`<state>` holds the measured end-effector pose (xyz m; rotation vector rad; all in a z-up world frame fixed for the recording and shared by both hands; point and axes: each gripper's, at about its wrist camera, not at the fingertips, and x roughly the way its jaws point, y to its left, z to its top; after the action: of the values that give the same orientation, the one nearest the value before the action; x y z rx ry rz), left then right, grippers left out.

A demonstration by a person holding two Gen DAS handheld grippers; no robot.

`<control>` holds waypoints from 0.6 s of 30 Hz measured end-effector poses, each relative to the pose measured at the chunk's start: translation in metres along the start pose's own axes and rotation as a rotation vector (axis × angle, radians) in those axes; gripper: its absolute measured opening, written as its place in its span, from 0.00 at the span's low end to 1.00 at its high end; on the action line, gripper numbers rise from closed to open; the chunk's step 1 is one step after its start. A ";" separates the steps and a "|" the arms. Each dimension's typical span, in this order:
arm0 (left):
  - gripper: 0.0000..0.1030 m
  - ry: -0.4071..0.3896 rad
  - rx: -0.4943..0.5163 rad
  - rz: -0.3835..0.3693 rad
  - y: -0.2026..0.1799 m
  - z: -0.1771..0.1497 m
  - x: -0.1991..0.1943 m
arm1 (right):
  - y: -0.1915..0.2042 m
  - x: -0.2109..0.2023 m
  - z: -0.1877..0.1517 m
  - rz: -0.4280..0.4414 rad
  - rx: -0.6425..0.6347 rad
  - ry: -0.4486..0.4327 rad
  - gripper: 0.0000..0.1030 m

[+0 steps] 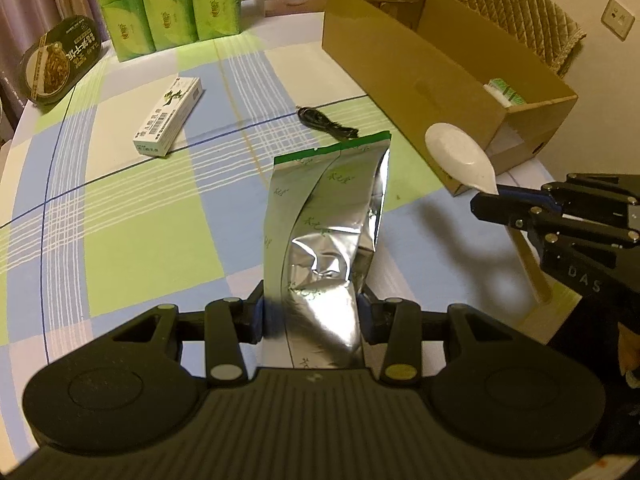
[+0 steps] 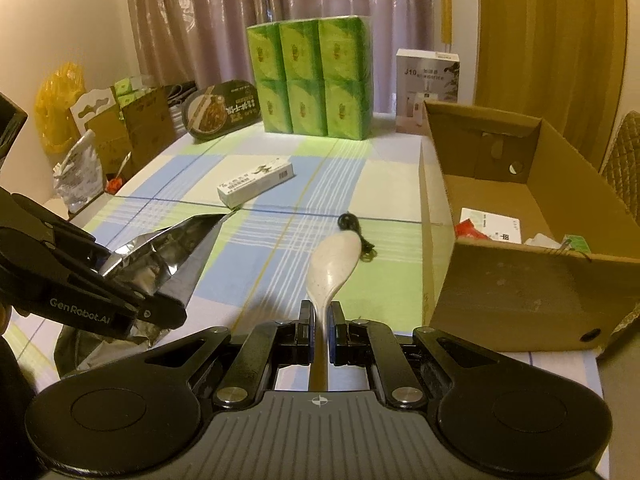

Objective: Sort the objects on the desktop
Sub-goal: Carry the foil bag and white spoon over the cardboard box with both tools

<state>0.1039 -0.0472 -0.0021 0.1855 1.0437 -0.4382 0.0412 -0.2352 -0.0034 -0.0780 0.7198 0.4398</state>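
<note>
Nearest, we see the left gripper (image 1: 312,316) clamped on the lower part of a silver foil pouch (image 1: 328,216), which stands up between its fingers above the counter (image 1: 132,240). Beside it, the right gripper (image 2: 320,332) is clenched on the handle of a pale rice spoon (image 2: 334,264), bowl pointing forward. Beyond both, on the checked cloth, lie a coiled black cable (image 2: 356,232) and a white carton (image 1: 168,116). Further right stands an open cardboard box (image 2: 520,276) holding small items.
</note>
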 end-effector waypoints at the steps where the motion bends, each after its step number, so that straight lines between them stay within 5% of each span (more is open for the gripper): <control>1: 0.37 -0.002 0.001 -0.002 -0.002 0.001 -0.001 | 0.000 -0.002 0.001 -0.001 0.001 -0.003 0.03; 18: 0.37 -0.056 0.017 -0.043 -0.033 0.025 -0.014 | -0.016 -0.026 0.018 -0.024 0.019 -0.076 0.03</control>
<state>0.1034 -0.0816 0.0240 0.1652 0.9911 -0.4881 0.0419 -0.2551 0.0264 -0.0513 0.6476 0.4110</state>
